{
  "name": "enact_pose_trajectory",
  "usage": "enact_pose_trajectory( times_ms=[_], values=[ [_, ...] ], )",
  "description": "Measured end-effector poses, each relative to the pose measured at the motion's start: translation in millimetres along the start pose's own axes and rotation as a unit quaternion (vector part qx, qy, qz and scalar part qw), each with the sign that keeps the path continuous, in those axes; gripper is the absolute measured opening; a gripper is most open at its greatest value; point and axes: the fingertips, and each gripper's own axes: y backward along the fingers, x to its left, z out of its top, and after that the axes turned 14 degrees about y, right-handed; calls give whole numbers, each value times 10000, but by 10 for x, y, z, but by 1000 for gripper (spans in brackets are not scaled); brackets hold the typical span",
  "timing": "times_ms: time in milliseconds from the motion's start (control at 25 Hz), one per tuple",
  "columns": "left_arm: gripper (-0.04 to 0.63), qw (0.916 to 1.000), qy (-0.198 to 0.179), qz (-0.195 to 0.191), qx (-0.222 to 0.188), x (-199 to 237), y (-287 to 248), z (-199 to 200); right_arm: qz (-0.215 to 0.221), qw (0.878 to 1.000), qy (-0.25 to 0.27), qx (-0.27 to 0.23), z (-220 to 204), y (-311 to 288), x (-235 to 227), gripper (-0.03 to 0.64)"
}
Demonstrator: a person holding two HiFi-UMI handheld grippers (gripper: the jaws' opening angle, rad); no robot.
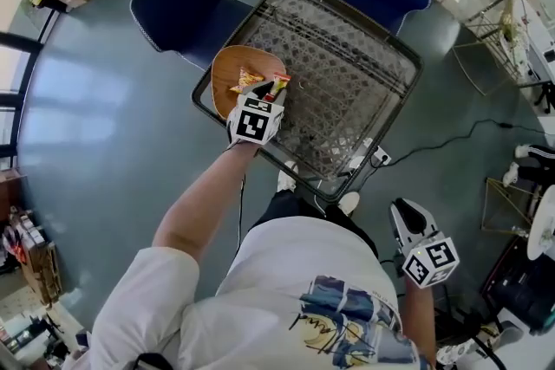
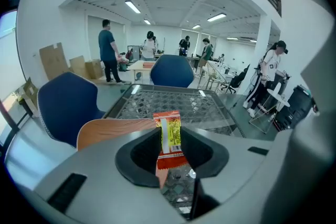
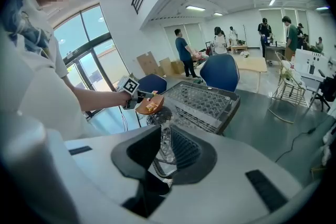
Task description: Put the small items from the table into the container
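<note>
Left claw (image 2: 170, 150) grips red-yellow packet (image 2: 168, 131); its print unreadable.

Two chairs (image 1: 173, 0), perhaps two packets (image 1: 245, 81)

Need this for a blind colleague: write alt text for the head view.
Seen from above, a person's left tool grips a red-and-yellow snack packet above a wooden bowl at the edge of a lattice-patterned table. The bowl holds an orange packet; the right tool hangs low beside the person's hip.
</note>
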Motion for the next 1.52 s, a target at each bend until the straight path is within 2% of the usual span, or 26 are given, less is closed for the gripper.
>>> enact_pose_trajectory(
  times_ms=[160, 320, 840, 1120, 1280, 1520],
  values=[
    [123, 9995, 35, 232, 202, 441, 1, -84, -49, 10000, -63, -30, 88, -123, 175, 64],
    [123, 9982, -24, 276, 538, 708, -155, -216, -146, 9998, -138, -40, 129, -217, 326, 64],
    [124, 9902, -473, 298, 1276, 887, -662, -446, -570, 9977, -369, -23, 136, -233, 517, 64],
    [133, 9882, -439, 182, 1458, 864, -711, -526, -601, 9975, -380, -9, 86, -206, 521, 64],
    [163, 9888, -436, 121, 1420, 864, -672, -514, -564, 9979, -328, -16, 113, -219, 512, 64],
    [164, 9912, -326, 75, 1280, 975, -414, -456, -529, 9983, -248, -44, 217, -299, 585, 64]
  ],
)
